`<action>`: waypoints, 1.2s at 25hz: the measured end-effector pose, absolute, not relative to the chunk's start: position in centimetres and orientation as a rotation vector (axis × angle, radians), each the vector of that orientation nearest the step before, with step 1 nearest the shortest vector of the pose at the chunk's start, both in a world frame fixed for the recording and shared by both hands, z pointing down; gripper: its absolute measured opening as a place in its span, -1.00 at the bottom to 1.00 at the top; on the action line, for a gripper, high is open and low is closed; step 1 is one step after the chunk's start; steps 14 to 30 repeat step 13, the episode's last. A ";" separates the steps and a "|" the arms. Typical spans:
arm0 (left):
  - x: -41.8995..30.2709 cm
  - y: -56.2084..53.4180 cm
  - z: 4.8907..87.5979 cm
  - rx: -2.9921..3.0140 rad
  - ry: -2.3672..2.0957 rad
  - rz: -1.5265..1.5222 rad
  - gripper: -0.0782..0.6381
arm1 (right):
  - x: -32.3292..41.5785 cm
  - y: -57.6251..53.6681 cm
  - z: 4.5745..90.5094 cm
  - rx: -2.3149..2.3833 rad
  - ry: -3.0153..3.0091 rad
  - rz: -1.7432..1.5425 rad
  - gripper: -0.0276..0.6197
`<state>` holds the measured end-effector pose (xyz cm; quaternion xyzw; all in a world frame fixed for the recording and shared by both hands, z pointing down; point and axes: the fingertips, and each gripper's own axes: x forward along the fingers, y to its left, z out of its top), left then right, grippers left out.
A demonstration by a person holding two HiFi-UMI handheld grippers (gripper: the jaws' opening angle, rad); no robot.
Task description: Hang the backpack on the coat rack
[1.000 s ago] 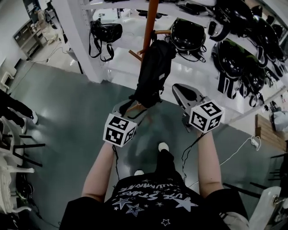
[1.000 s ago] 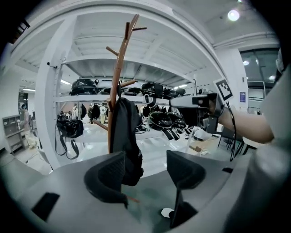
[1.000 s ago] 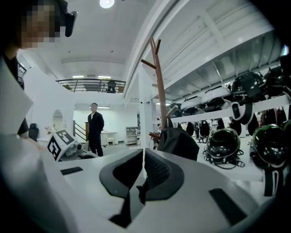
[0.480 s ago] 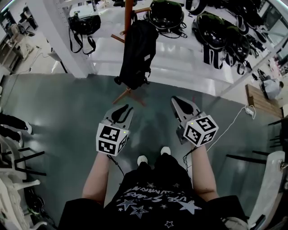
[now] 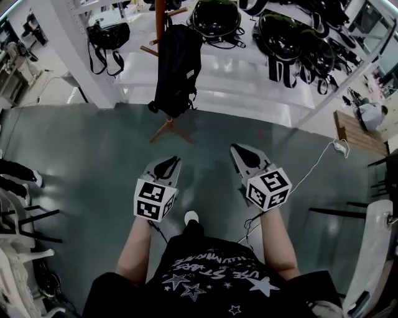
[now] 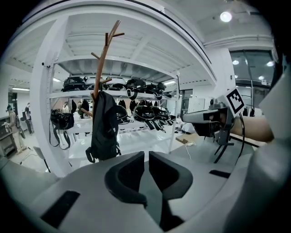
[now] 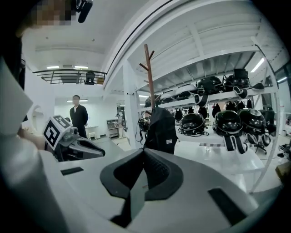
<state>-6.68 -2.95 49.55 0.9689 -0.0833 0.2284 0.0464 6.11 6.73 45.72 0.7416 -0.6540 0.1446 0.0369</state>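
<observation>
The black backpack (image 5: 175, 67) hangs upright on the brown wooden coat rack (image 5: 160, 15), clear of both grippers. In the left gripper view the backpack (image 6: 103, 128) and rack (image 6: 104, 54) stand some way ahead; in the right gripper view the backpack (image 7: 161, 129) hangs on the rack (image 7: 148, 68) as well. My left gripper (image 5: 166, 164) is low over the grey floor, its jaws closing to a thin slit with nothing between them (image 6: 146, 157). My right gripper (image 5: 240, 153) is beside it, shut and empty (image 7: 142, 155).
White shelving (image 5: 224, 68) behind the rack carries several black helmets (image 5: 283, 34) and a black bag (image 5: 107, 37). White chairs (image 5: 12, 223) stand at the left, a cable and plug (image 5: 339, 148) lie on the floor at the right. A person (image 7: 79, 116) stands far off.
Both grippers have drawn back from the backpack toward my body. The left gripper, earlier at the bag's bottom, has closed its jaws. The backpack stays hanging on the rack.
</observation>
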 end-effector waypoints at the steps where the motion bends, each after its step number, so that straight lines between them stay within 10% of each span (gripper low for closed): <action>1: -6.8 -1.9 49.4 2.958 -0.253 0.706 -0.65 | 5.9 7.8 45.8 2.279 -2.006 0.451 -0.88; 30: -10.0 10.5 48.8 2.975 -0.275 0.758 -0.71 | 2.3 19.6 45.2 2.313 -2.029 0.460 -0.88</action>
